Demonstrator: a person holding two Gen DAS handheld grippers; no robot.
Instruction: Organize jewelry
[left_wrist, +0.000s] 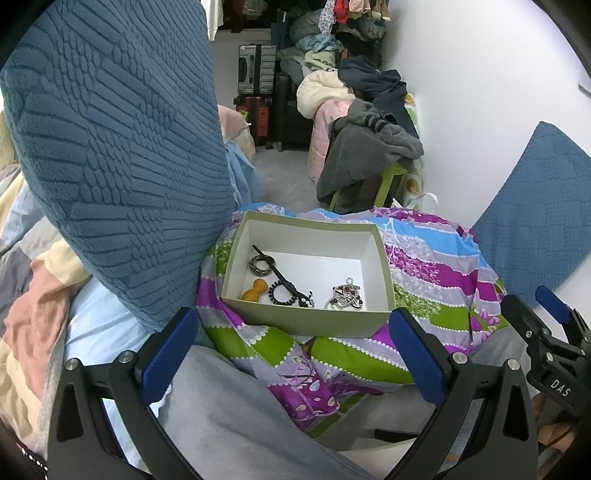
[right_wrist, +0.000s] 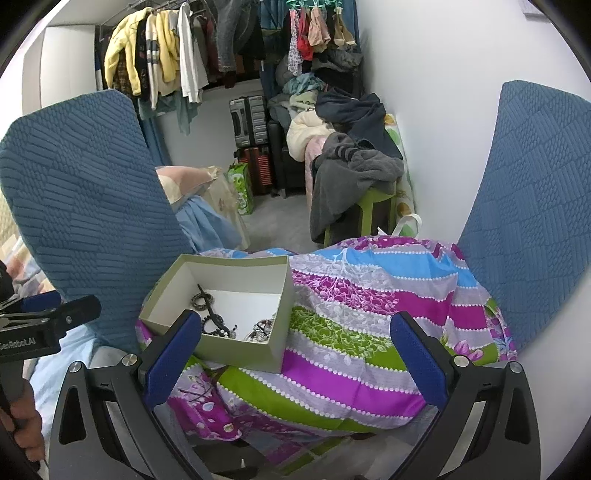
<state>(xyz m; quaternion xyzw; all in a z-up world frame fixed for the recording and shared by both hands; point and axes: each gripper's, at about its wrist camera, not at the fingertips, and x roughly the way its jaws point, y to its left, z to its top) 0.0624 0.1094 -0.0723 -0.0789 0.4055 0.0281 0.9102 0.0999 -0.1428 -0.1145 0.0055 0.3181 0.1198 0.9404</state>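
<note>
The open grey-green cardboard box (left_wrist: 308, 271) sits on the striped floral quilt (right_wrist: 354, 317), at twelve o'clock from the left gripper (left_wrist: 291, 354), which is nearer, and ten o'clock from the right gripper (right_wrist: 295, 354). Both grippers' jaws stand apart, empty. Inside: one black hair stick (left_wrist: 280, 275) lying diagonally, one patterned ring (left_wrist: 258, 264), one beaded ring (left_wrist: 282, 293), one amber peg (left_wrist: 255, 291), one silver cluster (left_wrist: 345, 297).

**Box open on top, cushion crowds left**

We see the box (left_wrist: 308, 273) open from above, its right half of the floor bare. A blue cushion (left_wrist: 110, 147) presses against its left wall; the striped bedding (right_wrist: 369, 332) right of it lies clear.
</note>
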